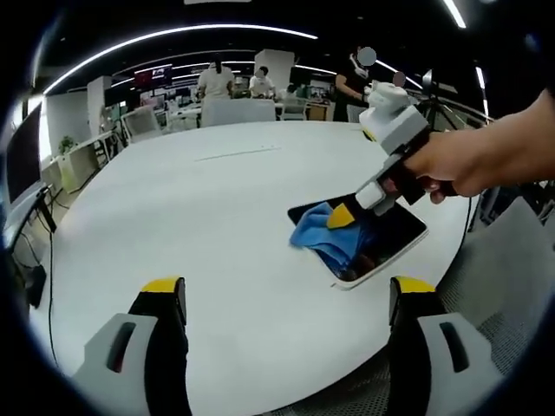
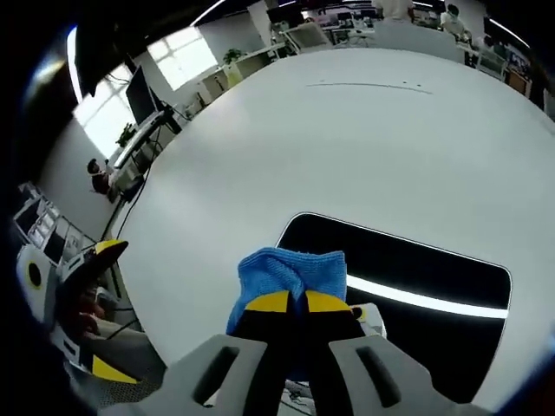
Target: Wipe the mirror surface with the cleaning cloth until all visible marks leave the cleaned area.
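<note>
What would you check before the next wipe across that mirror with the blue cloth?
1. Right gripper shut on the blue cloth: ok.
2. Cloth resting on the mirror: ok, at its near-left end.
3. Mirror lying flat on the white table: ok.
4. Left gripper open and held apart from the mirror: ok.
5. Marks left on the glass: cannot tell, reflections hide them.
6. Mirror and cloth both in sight: ok.
</note>
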Demonstrator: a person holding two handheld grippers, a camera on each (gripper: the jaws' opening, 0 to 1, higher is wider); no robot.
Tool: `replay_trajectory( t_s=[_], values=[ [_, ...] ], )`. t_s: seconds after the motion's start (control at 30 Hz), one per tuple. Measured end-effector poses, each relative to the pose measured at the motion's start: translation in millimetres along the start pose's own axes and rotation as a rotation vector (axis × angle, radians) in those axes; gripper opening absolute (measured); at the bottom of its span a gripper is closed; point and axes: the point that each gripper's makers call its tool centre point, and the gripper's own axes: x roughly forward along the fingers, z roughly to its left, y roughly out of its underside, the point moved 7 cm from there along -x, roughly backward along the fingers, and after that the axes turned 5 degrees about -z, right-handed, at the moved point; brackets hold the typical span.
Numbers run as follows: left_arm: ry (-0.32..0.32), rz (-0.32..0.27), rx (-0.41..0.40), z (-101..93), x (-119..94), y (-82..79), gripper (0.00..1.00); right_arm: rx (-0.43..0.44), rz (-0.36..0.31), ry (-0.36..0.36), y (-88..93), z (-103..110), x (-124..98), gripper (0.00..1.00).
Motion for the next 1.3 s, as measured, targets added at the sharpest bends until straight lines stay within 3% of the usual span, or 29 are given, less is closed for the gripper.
replay_trajectory(
  t_s=[0.23, 0.87, 1.3],
  values=[
    [0.054, -0.002, 0.073, -9.1, 5, -2.7, 0.99, 0.080, -0.006, -0.022, 2.6, -11, -6, 0.00],
    [0.067, -0.009, 0.005, -7.4, 7, -0.9, 0.99, 0.145, -0.023, 0.003, 11.0, -45, -25, 0.00],
    [0.077, -0.009, 0.007, -9.0, 7, -0.8, 0.99, 0.208, -0.044, 0.052, 18.0, -76, -44, 0.00]
  ],
)
